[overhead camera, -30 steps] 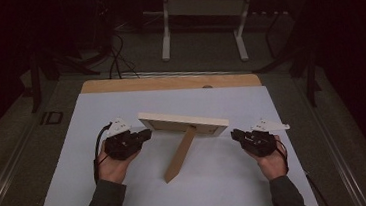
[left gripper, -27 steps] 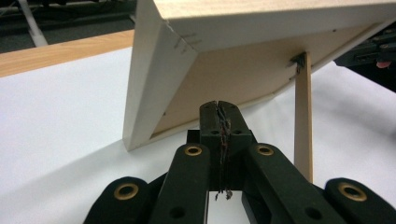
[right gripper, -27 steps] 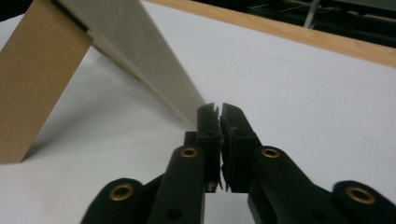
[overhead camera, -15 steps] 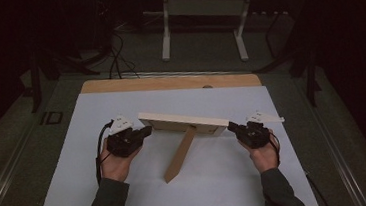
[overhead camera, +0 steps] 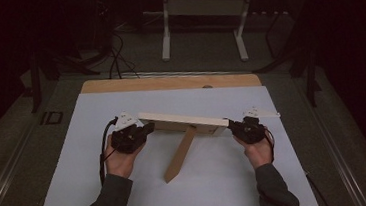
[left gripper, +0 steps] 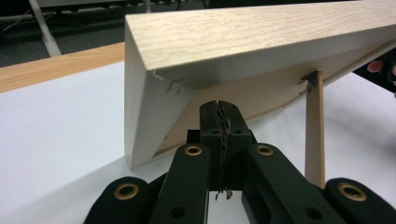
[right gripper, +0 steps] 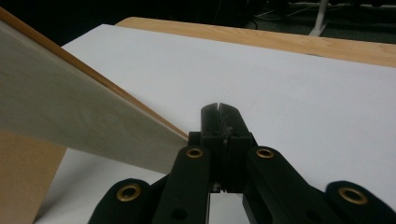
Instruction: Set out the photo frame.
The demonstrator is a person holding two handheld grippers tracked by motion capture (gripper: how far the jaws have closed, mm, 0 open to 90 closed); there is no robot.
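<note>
My right claw [overhead camera: 234, 126] has slid in toward the picture frame [overhead camera: 182, 122] since a moment ago, and its jaws have just been closing with nothing between them. Now they are shut tight, right at the frame's right end. My left claw [overhead camera: 145, 130] is shut tight too, empty, with its tips at the frame's left end, by the back. The frame stands tilted on the white sheet [overhead camera: 103, 190] on the counter [overhead camera: 119, 86], leaning on its wooden leg [overhead camera: 180, 156] between my hands.
</note>
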